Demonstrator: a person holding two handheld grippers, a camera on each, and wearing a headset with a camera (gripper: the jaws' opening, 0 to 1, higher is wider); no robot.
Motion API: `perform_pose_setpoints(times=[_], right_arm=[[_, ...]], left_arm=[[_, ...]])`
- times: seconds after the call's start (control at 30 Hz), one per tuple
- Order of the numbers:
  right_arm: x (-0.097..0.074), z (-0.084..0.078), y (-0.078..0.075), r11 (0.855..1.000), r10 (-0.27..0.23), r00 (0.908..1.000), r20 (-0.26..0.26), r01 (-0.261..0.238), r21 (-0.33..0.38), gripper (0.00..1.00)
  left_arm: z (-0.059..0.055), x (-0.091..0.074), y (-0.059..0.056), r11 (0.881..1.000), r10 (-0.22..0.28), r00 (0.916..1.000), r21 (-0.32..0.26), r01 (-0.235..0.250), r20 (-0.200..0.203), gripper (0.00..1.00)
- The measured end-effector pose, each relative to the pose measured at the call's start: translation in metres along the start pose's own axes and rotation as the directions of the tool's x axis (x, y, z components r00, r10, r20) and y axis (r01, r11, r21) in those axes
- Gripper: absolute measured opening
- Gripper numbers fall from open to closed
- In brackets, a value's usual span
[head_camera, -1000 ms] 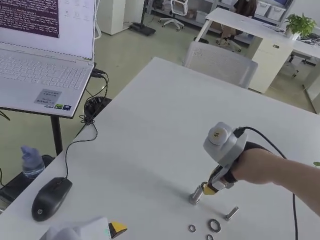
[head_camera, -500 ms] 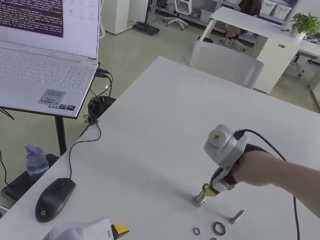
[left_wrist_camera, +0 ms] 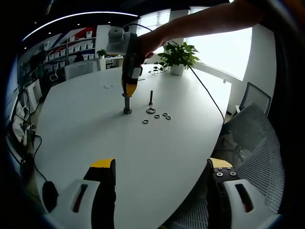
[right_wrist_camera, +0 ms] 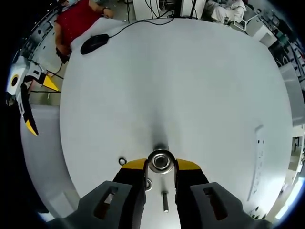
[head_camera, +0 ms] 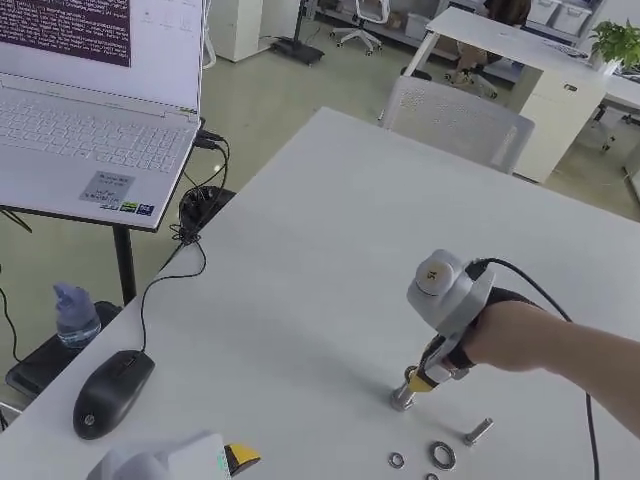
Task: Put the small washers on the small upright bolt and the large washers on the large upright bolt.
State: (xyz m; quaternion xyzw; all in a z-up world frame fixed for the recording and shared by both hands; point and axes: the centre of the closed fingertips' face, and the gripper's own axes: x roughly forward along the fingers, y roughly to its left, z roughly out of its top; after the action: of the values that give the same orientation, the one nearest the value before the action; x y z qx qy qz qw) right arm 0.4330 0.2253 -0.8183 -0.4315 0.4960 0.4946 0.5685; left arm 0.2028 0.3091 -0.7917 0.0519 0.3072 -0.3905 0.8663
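Yellow-tipped, the right tongs (head_camera: 418, 381) are pinched on a silvery ring (right_wrist_camera: 160, 161) — seemingly a large washer — atop the large bolt (left_wrist_camera: 127, 106), lower right in the head view. The left tongs (left_wrist_camera: 161, 164) gape wide, empty. The small bolt (left_wrist_camera: 150, 98) and loose washers (left_wrist_camera: 156, 114) sit just beside the large bolt.

Bare worktop (head_camera: 330, 250) lies open across the middle. A mouse (head_camera: 113, 392) sits at its near edge; loose washers (head_camera: 441, 456) and a small bolt (head_camera: 478, 432) cluster beside the right gripper (head_camera: 412, 383) clamping a large washer (right_wrist_camera: 160, 161).
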Motion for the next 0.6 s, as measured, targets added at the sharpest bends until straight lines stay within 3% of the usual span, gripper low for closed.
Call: perform_pose_setpoints(times=[0.6], right_arm=[[0.016,-0.002,-0.002,1.0,0.006,0.9998,-0.017,-0.006,-0.002,0.22]], left_arm=[[0.001,0.002,0.0,1.0,-0.006,1.0,0.011,0.006,-0.003,0.77]])
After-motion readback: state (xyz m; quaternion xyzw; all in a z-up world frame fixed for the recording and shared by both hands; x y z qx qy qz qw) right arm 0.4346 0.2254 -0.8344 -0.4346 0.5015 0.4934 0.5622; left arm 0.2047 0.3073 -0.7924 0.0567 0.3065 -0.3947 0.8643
